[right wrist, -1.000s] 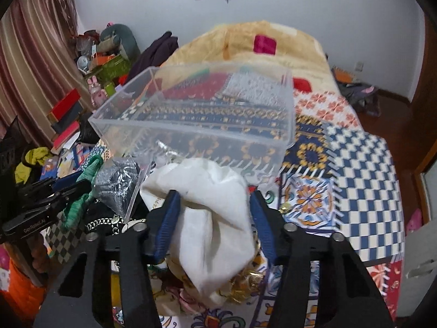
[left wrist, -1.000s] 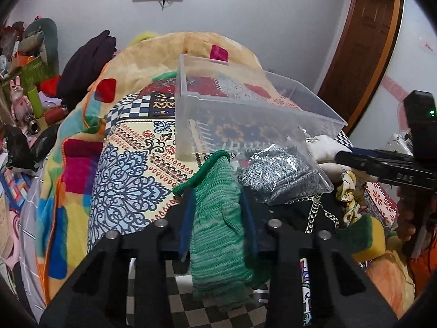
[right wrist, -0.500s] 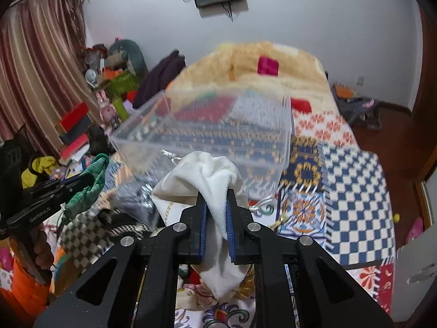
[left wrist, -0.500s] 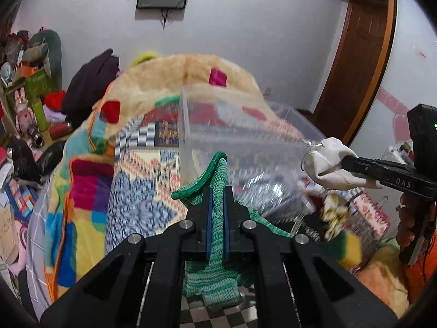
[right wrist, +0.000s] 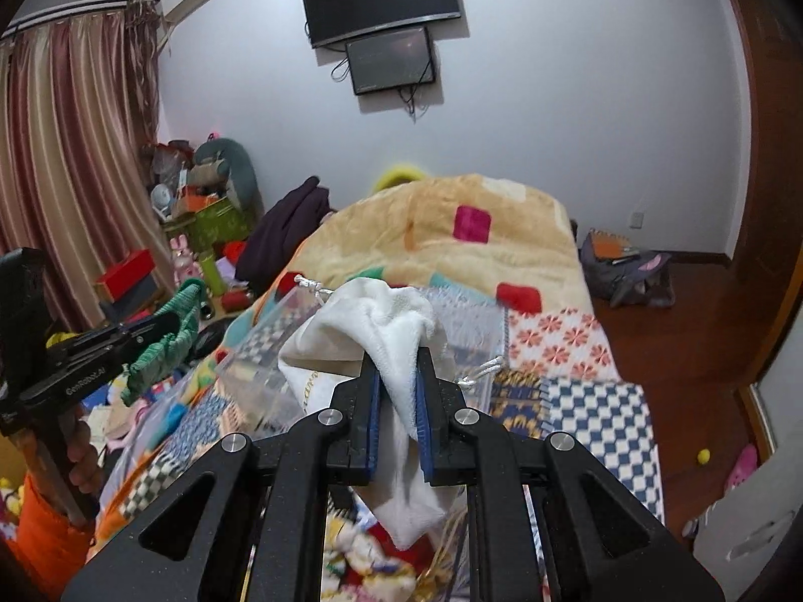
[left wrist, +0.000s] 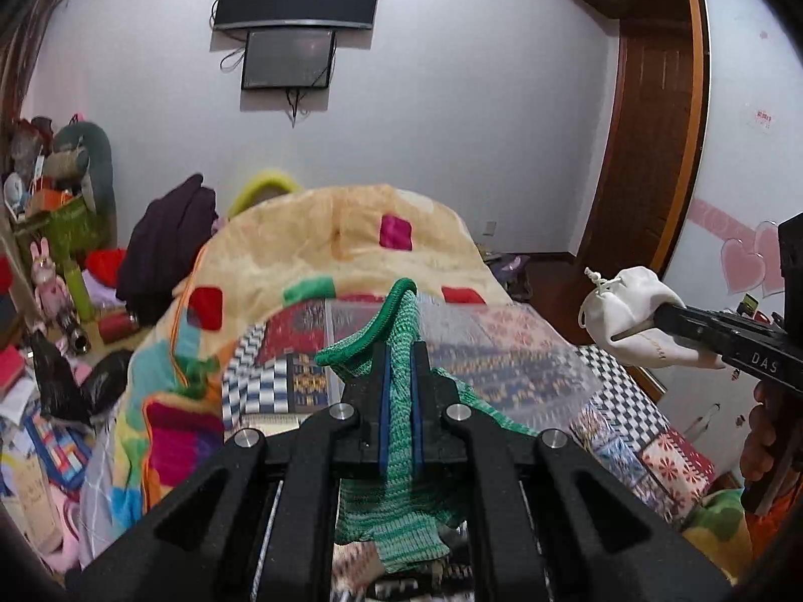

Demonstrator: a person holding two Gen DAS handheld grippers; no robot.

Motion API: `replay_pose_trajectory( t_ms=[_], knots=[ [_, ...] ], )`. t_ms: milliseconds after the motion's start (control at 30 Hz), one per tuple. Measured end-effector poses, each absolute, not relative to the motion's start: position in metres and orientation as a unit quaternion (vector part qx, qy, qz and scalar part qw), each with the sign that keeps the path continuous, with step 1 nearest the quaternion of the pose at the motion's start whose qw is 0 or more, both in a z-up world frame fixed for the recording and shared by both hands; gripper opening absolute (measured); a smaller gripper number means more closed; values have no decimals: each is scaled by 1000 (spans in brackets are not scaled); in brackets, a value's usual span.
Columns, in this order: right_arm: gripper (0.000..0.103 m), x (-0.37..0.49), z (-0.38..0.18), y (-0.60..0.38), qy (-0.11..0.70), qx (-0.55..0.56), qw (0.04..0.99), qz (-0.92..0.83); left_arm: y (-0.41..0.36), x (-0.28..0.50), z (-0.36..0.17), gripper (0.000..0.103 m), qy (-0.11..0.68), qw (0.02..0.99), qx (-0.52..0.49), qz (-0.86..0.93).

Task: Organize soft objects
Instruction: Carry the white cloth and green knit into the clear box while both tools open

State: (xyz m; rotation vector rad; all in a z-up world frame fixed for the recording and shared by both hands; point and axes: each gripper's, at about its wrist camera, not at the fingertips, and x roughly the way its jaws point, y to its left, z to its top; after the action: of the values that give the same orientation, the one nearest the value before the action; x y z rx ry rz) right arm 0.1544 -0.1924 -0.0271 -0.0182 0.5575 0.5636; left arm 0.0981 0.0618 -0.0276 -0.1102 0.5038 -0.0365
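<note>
Grips have tightened in the last second: the left gripper, whose jaws stood wide around the green knit cloth, now pinches it, and the right gripper has likewise clamped the white pouch. Both pieces have risen off the pile and hang in the air. The clear bin lies on the bed at twelve o'clock from each gripper, blurred. Carrying both items over its rim looks like the next step.
</note>
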Motion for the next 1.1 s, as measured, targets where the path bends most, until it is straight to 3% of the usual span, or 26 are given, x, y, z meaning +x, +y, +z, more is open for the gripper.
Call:
replay_pose_trajectory(
  t_ms=[267, 667, 1000, 1100],
  knots=[
    [11, 190, -41, -180, 288, -17, 920, 266, 60, 148, -25, 6, 267, 963, -42, -25],
    [11, 224, -86, -154, 347, -60, 894, 276, 44, 217, -83, 6, 359, 932, -16, -35],
    [13, 229, -105, -147, 380, -82, 878, 280, 35, 231, -111, 6, 391, 920, -2, -33],
    [18, 230, -102, -146, 382, -79, 876, 283, 34, 230, -111, 16, 392, 919, -4, -32]
  ],
)
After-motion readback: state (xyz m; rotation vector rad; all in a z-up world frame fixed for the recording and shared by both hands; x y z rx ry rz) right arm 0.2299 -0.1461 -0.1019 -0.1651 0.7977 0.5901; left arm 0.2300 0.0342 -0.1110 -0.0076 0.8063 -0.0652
